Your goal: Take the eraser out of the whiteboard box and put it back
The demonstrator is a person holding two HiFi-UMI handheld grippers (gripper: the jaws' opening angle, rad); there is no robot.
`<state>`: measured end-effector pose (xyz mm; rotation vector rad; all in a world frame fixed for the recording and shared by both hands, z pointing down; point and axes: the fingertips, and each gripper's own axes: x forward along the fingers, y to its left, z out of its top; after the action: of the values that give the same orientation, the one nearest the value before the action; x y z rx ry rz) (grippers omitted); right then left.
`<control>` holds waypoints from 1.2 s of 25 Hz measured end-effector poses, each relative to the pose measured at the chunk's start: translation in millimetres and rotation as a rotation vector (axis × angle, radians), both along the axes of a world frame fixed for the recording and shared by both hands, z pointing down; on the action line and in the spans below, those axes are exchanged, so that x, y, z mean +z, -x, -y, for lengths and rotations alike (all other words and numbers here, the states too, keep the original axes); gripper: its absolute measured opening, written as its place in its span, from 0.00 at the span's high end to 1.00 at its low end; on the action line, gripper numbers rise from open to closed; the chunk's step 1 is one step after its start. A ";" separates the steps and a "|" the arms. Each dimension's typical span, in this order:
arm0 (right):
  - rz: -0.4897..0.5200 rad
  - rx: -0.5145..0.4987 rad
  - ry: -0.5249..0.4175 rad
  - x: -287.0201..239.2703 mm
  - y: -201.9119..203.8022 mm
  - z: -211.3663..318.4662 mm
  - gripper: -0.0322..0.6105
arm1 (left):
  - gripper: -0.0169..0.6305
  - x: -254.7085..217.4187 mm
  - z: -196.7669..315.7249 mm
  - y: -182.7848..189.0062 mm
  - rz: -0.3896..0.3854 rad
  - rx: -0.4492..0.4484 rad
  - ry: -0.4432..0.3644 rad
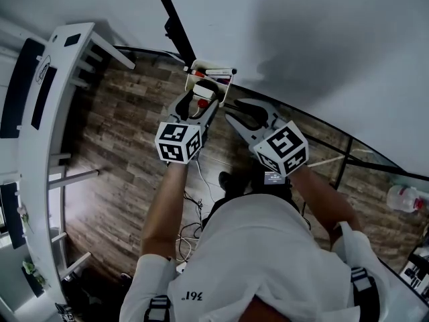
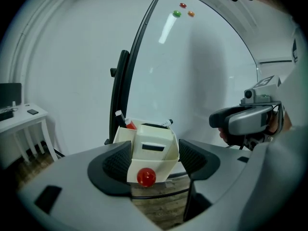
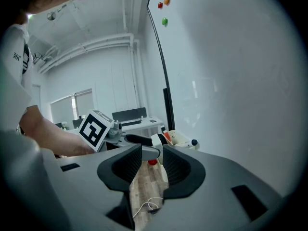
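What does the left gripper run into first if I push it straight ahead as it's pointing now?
The whiteboard box: its front wall, with the red ball on it, sits dead ahead between the open jaws of the left gripper. Depth is hard to judge, but nothing seems to stand before it.

We reach forward with our bare left forearm (image 1: 163, 210) and right forearm (image 1: 325, 193). Our left gripper (image 1: 201, 102) tilts slightly downward, its jaws spread wide and pressing on nothing. Our right gripper (image 1: 241, 111) sits just beside it, likewise tilted, jaws apart and empty.
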<state>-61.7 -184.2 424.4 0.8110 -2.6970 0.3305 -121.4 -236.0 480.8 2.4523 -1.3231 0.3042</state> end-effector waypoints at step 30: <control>-0.027 0.040 0.019 10.5 -25.6 -6.2 0.74 | 0.55 -3.1 17.7 3.5 -0.024 -0.060 -0.058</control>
<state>-36.1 -178.0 434.8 0.8594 -2.6515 0.3515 -124.9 -253.7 477.7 2.4499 -1.4106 0.2236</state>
